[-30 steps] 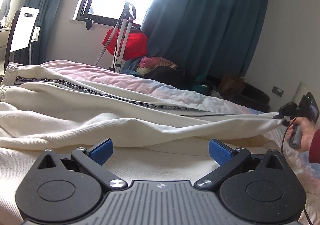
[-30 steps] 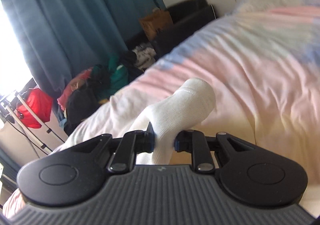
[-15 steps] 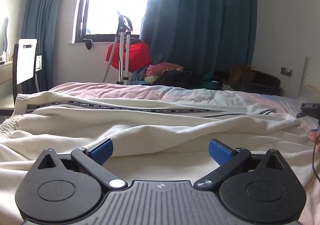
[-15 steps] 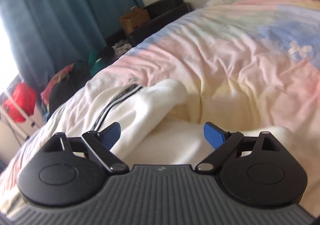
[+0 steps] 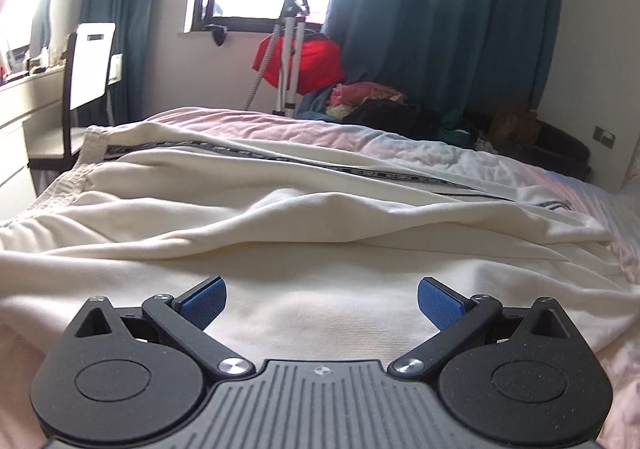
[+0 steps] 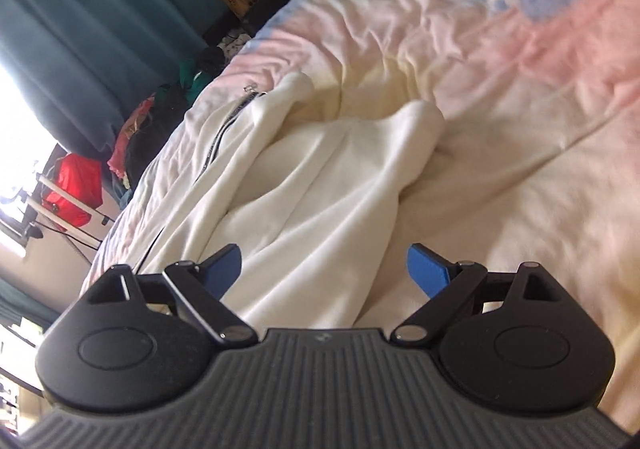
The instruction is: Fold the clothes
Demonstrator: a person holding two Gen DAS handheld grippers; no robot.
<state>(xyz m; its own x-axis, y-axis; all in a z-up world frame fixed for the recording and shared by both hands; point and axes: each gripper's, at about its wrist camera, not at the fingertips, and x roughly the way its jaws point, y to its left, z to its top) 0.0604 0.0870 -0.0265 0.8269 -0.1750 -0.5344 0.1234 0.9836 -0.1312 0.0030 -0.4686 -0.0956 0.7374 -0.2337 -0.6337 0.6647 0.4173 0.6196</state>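
Cream trousers [image 5: 304, 209] with a black lettered side stripe [image 5: 360, 171] lie stretched across the bed, waistband at the left. My left gripper [image 5: 320, 299] hovers open just above their near leg, nothing between its blue pads. In the right wrist view the same trousers' leg ends [image 6: 320, 185] lie bunched on the pastel duvet. My right gripper [image 6: 326, 269] stands open over the cloth, its blue pads apart and not pressing on it.
The bed wears a pink, yellow and blue duvet [image 6: 500, 61]. Beyond it are teal curtains [image 5: 440, 21], a bright window, a red bag on a stand [image 5: 300, 57], a heap of clothes on the floor [image 5: 384, 105], and a chair at a desk [image 5: 86, 69] to the left.
My right gripper let go of the trouser leg end, opened wide and pulled back along the leg while rolling. My left gripper's view swung; the hand with the other gripper left it.
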